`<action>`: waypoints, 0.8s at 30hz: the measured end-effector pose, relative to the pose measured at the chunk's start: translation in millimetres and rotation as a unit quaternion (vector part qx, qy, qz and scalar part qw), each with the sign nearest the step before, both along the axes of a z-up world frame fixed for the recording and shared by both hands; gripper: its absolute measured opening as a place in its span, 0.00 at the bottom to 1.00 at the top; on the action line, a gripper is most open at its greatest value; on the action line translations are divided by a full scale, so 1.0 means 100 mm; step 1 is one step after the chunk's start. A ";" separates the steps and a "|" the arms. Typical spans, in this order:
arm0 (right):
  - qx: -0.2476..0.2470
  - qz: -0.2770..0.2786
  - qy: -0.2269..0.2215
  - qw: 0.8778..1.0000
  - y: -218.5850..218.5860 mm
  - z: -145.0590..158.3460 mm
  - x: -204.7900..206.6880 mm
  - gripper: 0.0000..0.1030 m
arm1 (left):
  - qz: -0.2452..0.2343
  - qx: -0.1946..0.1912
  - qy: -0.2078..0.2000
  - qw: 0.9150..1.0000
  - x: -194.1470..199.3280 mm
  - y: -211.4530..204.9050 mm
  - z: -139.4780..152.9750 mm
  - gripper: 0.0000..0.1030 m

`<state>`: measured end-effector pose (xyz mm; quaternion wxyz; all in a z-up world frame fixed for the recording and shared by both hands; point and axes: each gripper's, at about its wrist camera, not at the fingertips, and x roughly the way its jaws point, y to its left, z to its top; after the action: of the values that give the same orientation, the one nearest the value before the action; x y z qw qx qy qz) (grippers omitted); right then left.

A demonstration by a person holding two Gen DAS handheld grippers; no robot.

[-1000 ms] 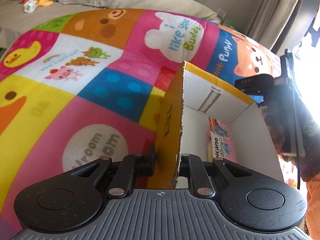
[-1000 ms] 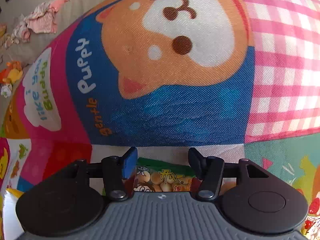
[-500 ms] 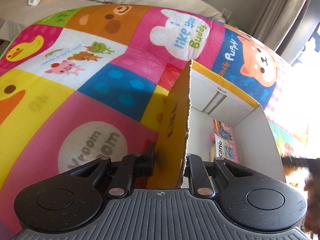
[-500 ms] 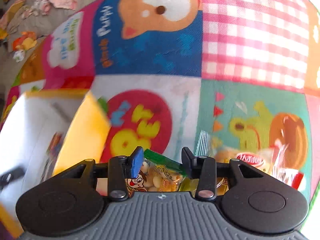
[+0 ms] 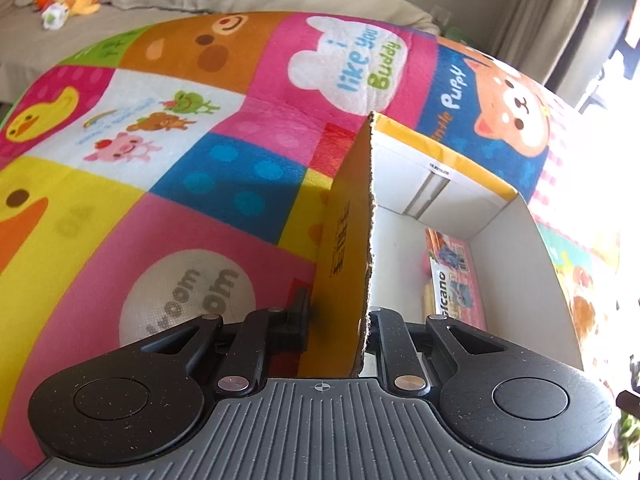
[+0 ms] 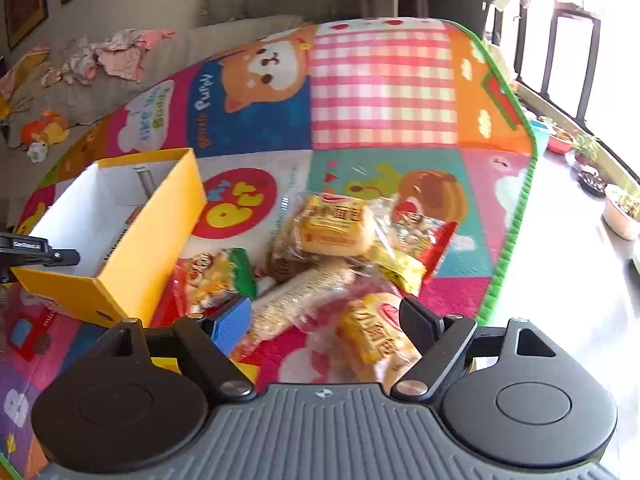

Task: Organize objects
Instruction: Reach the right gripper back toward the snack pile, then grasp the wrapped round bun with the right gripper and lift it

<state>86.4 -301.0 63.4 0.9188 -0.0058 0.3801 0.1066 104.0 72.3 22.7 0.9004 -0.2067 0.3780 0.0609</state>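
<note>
Your left gripper (image 5: 338, 320) had a ribbed grey body, two round black discs, black linkage arms with silver pivot screws, and a small crosshair mark. Your right gripper (image 6: 326, 316) looked the same, except one finger pad (image 6: 232, 322) was blue, the other black.

- a patchwork cartoon play mat (image 6: 380, 80) covers the floor
- grey sofa (image 5: 200, 8) behind it
- bright window (image 6: 580, 40) at right, potted plants (image 6: 620, 208) along the sill

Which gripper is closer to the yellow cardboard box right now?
Left. The left gripper is clamped on the wall of the yellow cardboard box. The right gripper hangs open over the snack packets beside it, not touching the box.
</note>
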 end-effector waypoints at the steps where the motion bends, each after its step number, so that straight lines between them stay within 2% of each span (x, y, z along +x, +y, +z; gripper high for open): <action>1: 0.000 -0.011 0.005 1.000 -0.07 -0.02 0.03 0.79 | -0.003 0.001 0.001 1.000 0.00 0.00 0.00 0.16; 6: 0.018 -0.015 0.024 0.999 -0.17 -0.23 0.10 0.80 | -0.012 0.004 0.011 1.000 -0.01 -0.01 0.00 0.16; 8: 0.019 -0.012 0.024 0.999 -0.08 -0.28 0.04 0.87 | -0.016 0.007 0.015 1.000 -0.02 -0.02 0.00 0.16; 11: 0.056 0.038 0.031 0.997 0.06 -0.23 -0.14 0.88 | -0.017 0.006 0.015 1.000 -0.02 -0.02 0.00 0.16; 13: 0.064 0.063 0.025 0.996 0.13 -0.18 -0.26 0.88 | -0.015 0.006 0.017 1.000 -0.02 -0.03 0.00 0.16; 18: -0.004 0.043 -0.017 0.999 0.22 -0.10 -0.36 0.88 | -0.016 0.007 0.014 1.000 -0.03 -0.03 -0.01 0.16; 20: -0.028 0.024 -0.018 0.999 0.19 -0.15 -0.25 0.88 | -0.016 0.009 0.012 1.000 -0.04 -0.03 -0.01 0.16; 24: -0.029 0.000 0.002 1.000 0.12 -0.31 -0.02 0.88 | -0.015 0.009 0.012 1.000 -0.04 -0.04 -0.01 0.15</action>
<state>84.8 -289.3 32.4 0.9174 -0.0325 0.3850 0.0950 99.8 68.1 21.7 0.8986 -0.1920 0.3909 0.0536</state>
